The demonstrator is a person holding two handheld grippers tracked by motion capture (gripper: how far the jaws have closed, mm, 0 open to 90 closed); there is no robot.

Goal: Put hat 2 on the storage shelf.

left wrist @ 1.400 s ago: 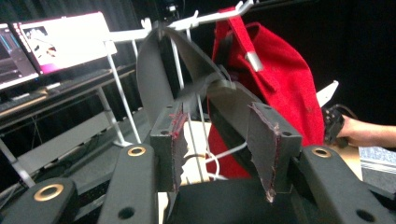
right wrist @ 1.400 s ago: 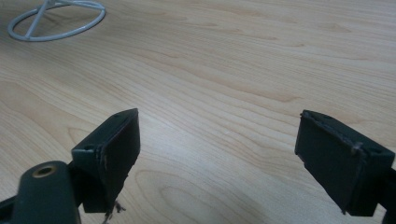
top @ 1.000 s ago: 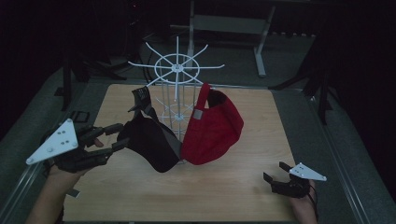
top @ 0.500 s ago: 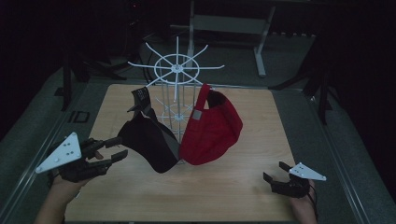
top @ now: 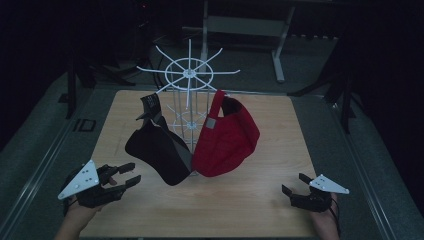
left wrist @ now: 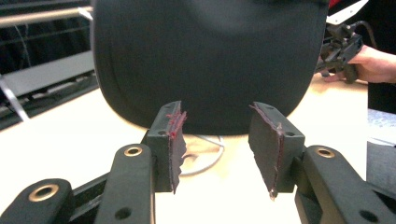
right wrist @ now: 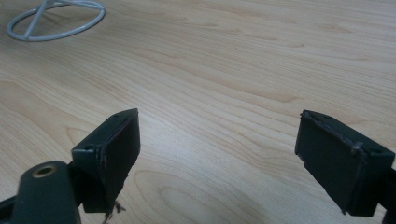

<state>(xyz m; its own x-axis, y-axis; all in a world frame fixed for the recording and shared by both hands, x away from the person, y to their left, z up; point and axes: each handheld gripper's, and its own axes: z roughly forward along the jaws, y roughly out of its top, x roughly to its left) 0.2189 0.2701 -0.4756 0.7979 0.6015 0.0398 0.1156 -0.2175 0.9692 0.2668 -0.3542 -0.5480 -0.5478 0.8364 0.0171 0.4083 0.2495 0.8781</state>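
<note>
A white wire rack (top: 189,90) stands toward the far middle of the pale wood-grain table (top: 250,200), its thin spokes fanning out from a ringed hub at the top; its round wire foot (right wrist: 56,16) lies flat on the boards in the right gripper view. Two caps hang from it: a black cap (top: 157,150) of matte cloth on the left side, its curved brim pointing toward the near left corner, and a red cap (top: 227,137) of smooth fabric on the right, with a small grey tab on its seam. The left gripper (top: 125,175), black with a grey three-cornered plate, sits at the near left edge with its jaws parted and nothing between them; in its own view the worn, reddish-scuffed pads (left wrist: 176,135) frame the black cap's underside, whose top is cut off. The right gripper (top: 295,185) rests near the near right corner, jaws spread wide over bare wood. The room beyond the table is too dark to make out.
</note>
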